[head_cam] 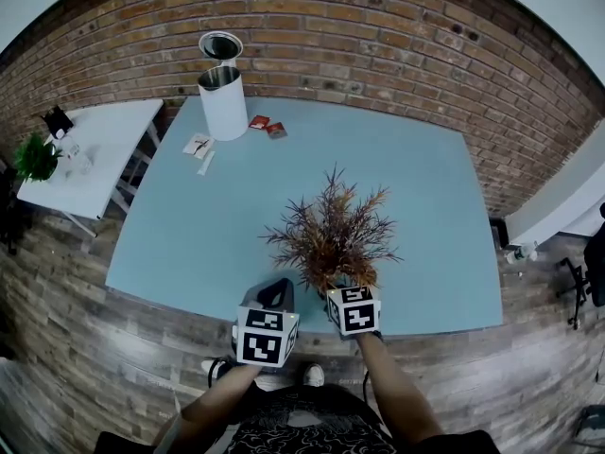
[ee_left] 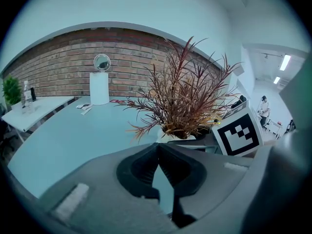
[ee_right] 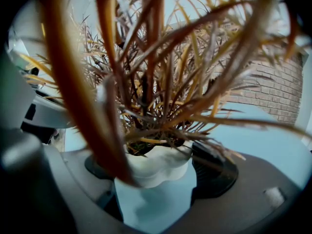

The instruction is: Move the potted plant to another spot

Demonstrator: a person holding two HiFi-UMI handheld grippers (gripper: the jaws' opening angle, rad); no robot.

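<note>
At the far left a small white side table (head_cam: 95, 159) stands on the wooden floor (head_cam: 113, 348), with a green plant (head_cam: 36, 157) at its left end. Just right of it begins the big light-blue table (head_cam: 425, 216), set against the brick wall (head_cam: 378, 26). At that table's far left corner stands a white bin (head_cam: 223, 102) with its round lid tipped up. Some white papers (head_cam: 198, 147) lie near its foot on the left and two red packets (head_cam: 267, 126) on the right.

Over the near edge of the blue table is the left gripper (ee_left: 157, 152). Its jaws are pressed together at the tips, with nothing between them.

Just to its right is the potted plant (head_cam: 331, 239), with reddish-brown spiky leaves in a white pot (ee_right: 161, 162). It is close to the table's near edge, a little right of the middle. The right gripper (ee_right: 151, 172) has the pot set deep between its widely spread jaws. Its right pad (ee_right: 209, 167) lies against the pot's side, while a blurred leaf hides where the left pad meets it. The grip reads as clamped on the pot. Whether the pot's base rests on the table cannot be told.
</note>
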